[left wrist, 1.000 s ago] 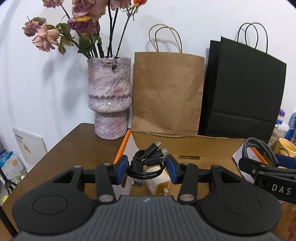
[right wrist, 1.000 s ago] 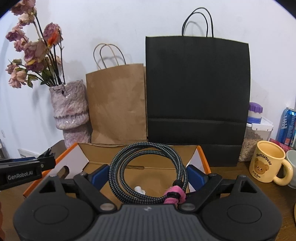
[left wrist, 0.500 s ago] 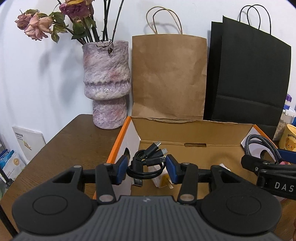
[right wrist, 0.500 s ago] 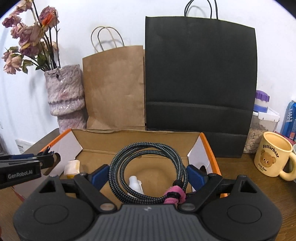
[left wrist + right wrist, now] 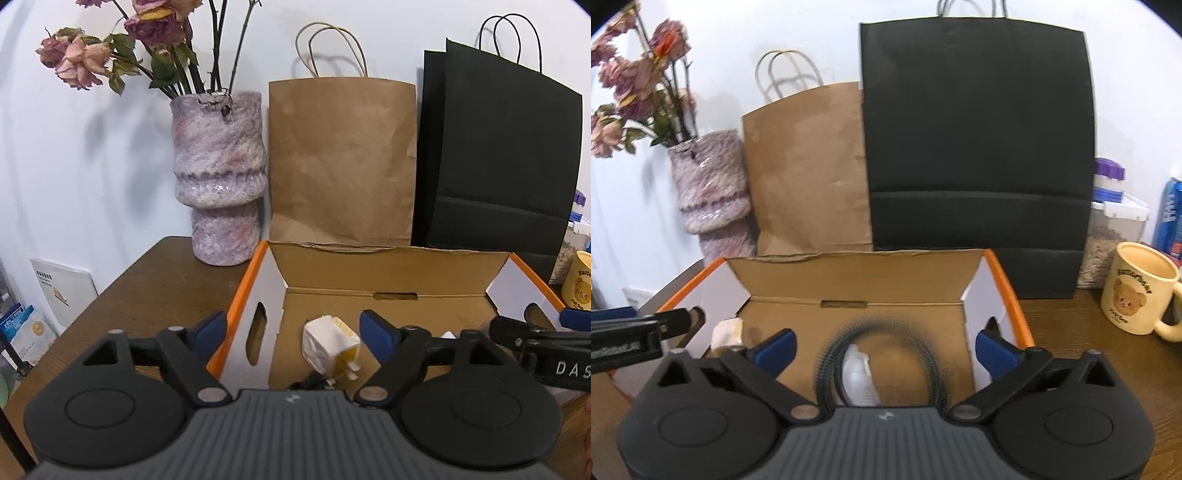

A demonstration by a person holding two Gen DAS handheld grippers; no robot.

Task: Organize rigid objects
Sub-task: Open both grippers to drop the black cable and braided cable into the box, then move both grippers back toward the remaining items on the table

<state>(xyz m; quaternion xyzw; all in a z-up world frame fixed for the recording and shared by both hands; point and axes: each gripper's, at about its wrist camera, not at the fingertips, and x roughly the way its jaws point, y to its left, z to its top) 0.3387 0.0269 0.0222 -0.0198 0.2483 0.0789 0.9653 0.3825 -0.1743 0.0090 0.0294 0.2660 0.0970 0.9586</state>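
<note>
Opening wide over the box (image 5: 1004,291), both tongs hold nothing: the left tongs (image 5: 291,328) frame the plug (image 5: 330,345), the right tongs (image 5: 884,347) the braided cable (image 5: 831,354) lying low-centre in the box. The cable looks light and floppy, best pinched across its coil. The walls crowd sideways moves; above is free.

A dark brown wooden table (image 5: 155,291) is carrying an open cardboard box (image 5: 388,273) with orange edges. Behind the box, a mottled purple vase (image 5: 219,177), a brown paper bag (image 5: 341,162) and a black paper bag (image 5: 498,166) are standing along the wall. To the right, a cream bear mug (image 5: 1137,291) is sitting near a clear container (image 5: 1115,240).
</note>
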